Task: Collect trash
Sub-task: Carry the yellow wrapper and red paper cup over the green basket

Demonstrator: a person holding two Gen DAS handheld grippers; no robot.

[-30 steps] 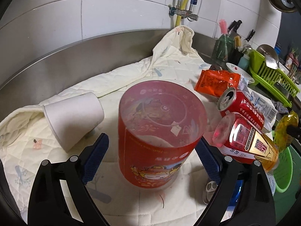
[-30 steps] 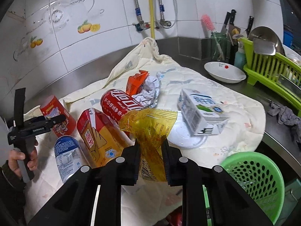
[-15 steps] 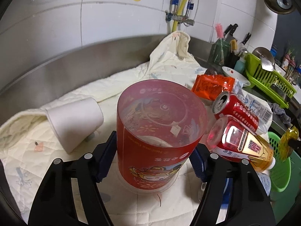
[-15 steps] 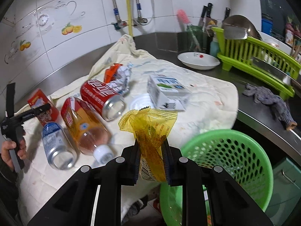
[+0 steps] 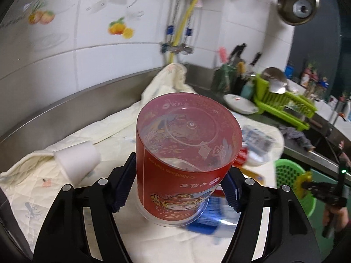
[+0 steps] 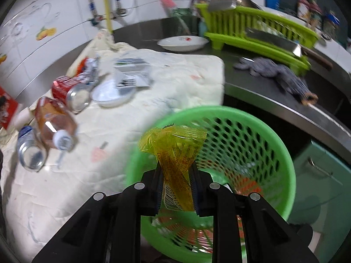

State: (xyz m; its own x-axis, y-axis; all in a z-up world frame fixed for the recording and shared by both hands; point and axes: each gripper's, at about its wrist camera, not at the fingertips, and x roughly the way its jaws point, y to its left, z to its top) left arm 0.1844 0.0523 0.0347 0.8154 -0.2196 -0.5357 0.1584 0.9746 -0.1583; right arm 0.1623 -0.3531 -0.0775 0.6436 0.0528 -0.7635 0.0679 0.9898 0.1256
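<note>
- Two grippers we held, both loaded.
- Left of the green basket, our left gripper clamped the red cup above the quilt.
- Over the basket, our right gripper pinched the yellow wrapper.

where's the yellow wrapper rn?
Right wrist view: the yellow wrapper is pinched in the right gripper, hanging over the near rim of the green basket, just right of the cloth's edge.
</note>
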